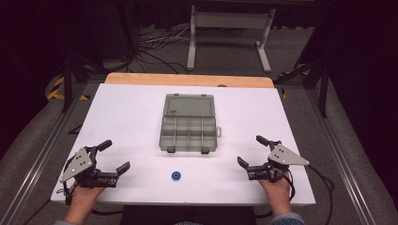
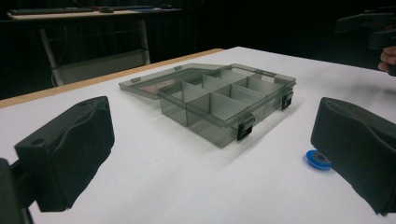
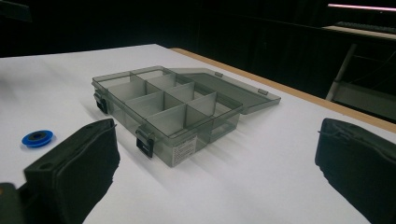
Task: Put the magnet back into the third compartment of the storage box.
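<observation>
Between the two tools, on the white tabletop (image 1: 126,108), stands one grey compartment box (image 1: 188,133) with its lid (image 1: 189,104) lying flat open behind it; I count eight compartments, all seemingly empty. In front of the box, about midway between the tools, lies one small blue ring (image 1: 176,176), well apart from both. The left tool (image 1: 111,157) has its jaws wide apart and holds nothing; the right tool (image 1: 252,151) likewise. I judge that the ring is low and flat, so jaws closing on it could slide over it or push it away. The light box may also shift if bumped.
</observation>
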{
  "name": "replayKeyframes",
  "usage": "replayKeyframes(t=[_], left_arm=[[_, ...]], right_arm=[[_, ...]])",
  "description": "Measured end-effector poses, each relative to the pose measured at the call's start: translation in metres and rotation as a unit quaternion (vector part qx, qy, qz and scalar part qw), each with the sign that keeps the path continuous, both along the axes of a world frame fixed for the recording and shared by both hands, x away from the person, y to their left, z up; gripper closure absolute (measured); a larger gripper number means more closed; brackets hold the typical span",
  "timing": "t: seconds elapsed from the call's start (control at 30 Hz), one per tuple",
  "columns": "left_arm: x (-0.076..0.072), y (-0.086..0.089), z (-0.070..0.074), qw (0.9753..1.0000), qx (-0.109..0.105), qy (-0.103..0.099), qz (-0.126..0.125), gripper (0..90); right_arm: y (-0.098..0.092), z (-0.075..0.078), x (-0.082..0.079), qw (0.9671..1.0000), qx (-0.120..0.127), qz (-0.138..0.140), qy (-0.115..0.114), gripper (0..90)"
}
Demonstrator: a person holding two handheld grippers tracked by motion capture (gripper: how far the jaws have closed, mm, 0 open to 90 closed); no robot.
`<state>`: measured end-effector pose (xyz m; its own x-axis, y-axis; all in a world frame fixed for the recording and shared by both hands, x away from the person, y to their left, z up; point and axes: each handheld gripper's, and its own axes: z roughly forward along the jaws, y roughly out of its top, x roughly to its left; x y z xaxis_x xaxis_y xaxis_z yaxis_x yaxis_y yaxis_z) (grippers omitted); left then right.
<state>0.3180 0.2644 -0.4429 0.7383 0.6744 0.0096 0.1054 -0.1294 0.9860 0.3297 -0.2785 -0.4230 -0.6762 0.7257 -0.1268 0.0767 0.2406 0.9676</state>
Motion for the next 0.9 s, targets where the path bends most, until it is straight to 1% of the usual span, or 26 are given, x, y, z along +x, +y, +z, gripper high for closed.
replayKeyframes(t=[0.3, 0.47, 0.7, 0.77, 0.9], left_arm=[[-0.0009, -0.0010, 0.0008, 0.9999, 0.008, -0.004, 0.006, 0.4], [-0.0016, -0.0001, 0.0017, 0.9999, 0.014, -0.007, 0.008, 0.4], [-0.0017, -0.0001, 0.0019, 0.9998, 0.015, -0.009, 0.011, 0.4], [-0.0020, 0.0001, 0.0020, 0.9998, 0.017, -0.009, 0.011, 0.4], [-0.0025, 0.0002, 0.0026, 0.9998, 0.017, -0.010, 0.010, 0.4]], right_arm=[[-0.0007, 0.0005, -0.0005, 1.0000, 0.001, -0.003, -0.008, 0.0], [-0.0005, 0.0007, -0.0005, 1.0000, 0.000, -0.002, -0.007, 0.0], [-0.0006, 0.0010, -0.0008, 1.0000, -0.002, -0.004, -0.006, 0.0], [-0.0015, 0.0010, 0.0000, 1.0000, 0.008, 0.001, -0.005, 0.0], [-0.0017, 0.0012, 0.0009, 0.9999, 0.012, -0.002, 0.002, 0.0]])
